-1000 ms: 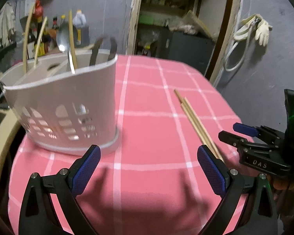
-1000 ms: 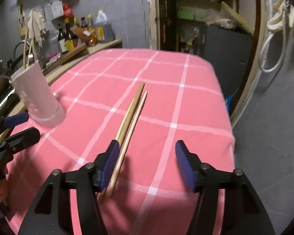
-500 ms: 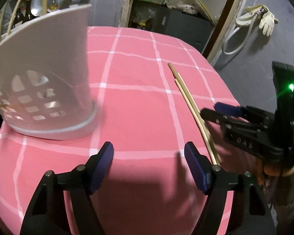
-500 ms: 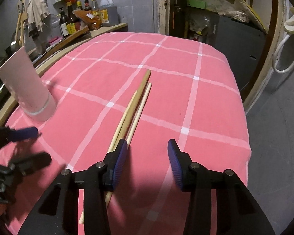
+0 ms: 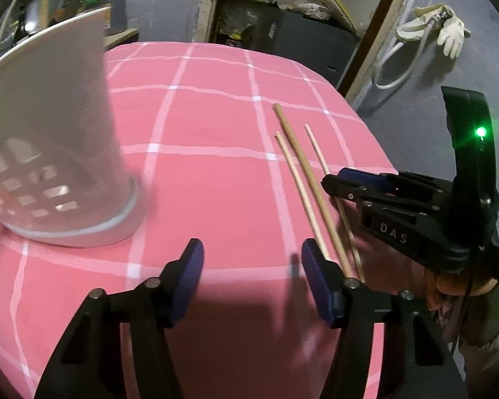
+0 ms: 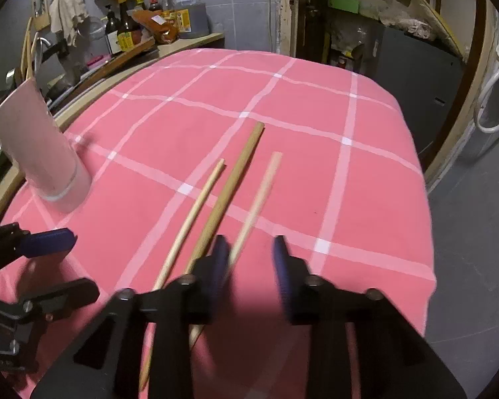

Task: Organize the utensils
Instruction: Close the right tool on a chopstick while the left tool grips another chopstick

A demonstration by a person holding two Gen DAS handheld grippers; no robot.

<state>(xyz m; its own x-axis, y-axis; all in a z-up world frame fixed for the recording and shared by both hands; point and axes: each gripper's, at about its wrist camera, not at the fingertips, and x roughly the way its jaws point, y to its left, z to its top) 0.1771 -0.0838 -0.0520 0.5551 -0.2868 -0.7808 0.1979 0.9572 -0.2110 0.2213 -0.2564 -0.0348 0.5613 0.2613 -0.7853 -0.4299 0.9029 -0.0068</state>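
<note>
Closing on the rightmost chopstick (image 6: 259, 196), now split from the other two on the table (image 6: 366, 179), the right tool (image 6: 248, 259) starts its pickup; left tool (image 5: 252, 279), narrowing, holds nothing.

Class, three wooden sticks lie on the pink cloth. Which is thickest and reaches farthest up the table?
The middle darker wooden stick: thicker, its far end beyond both paler neighbours.

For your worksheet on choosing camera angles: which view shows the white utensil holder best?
The left wrist view: the utensil holder fills its left side, showing the slotted wall, base rim and handles poking out. The right wrist view shows the holder only small at the left edge, its slots unseen.
</note>
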